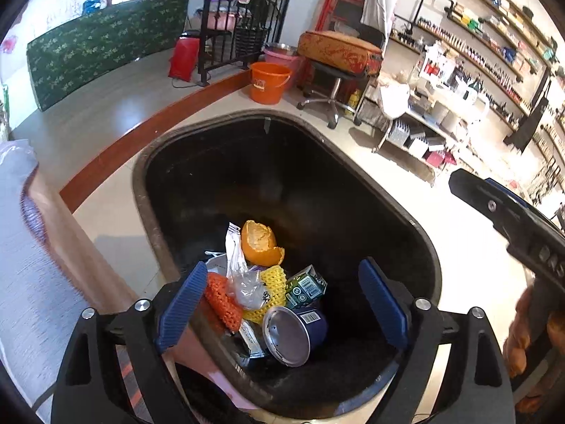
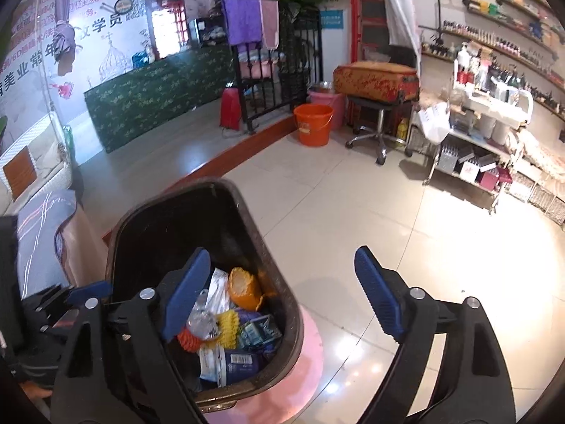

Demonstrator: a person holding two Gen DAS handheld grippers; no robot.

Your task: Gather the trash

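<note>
A black trash bin (image 1: 406,212) stands on the floor below me; it also shows in the right wrist view (image 2: 141,212). Inside lie an orange peel (image 1: 259,243), a blue can (image 1: 295,334), a green carton (image 1: 305,288), yellow foam net (image 1: 272,286), orange foam net (image 1: 222,300) and clear wrappers (image 1: 243,282). My left gripper (image 1: 282,300) is open and empty, right above the bin's trash. My right gripper (image 2: 282,296) is open and empty, over the bin's right rim and the floor. The right gripper's body shows at the right of the left wrist view (image 1: 512,222).
A bed or couch edge with a cloth (image 1: 21,247) is at the left. An orange bucket (image 2: 312,123), a stool with a suitcase (image 2: 378,81), a shelf cart (image 2: 476,141) and a raised wooden step (image 2: 247,152) stand further back on the tiled floor (image 2: 406,229).
</note>
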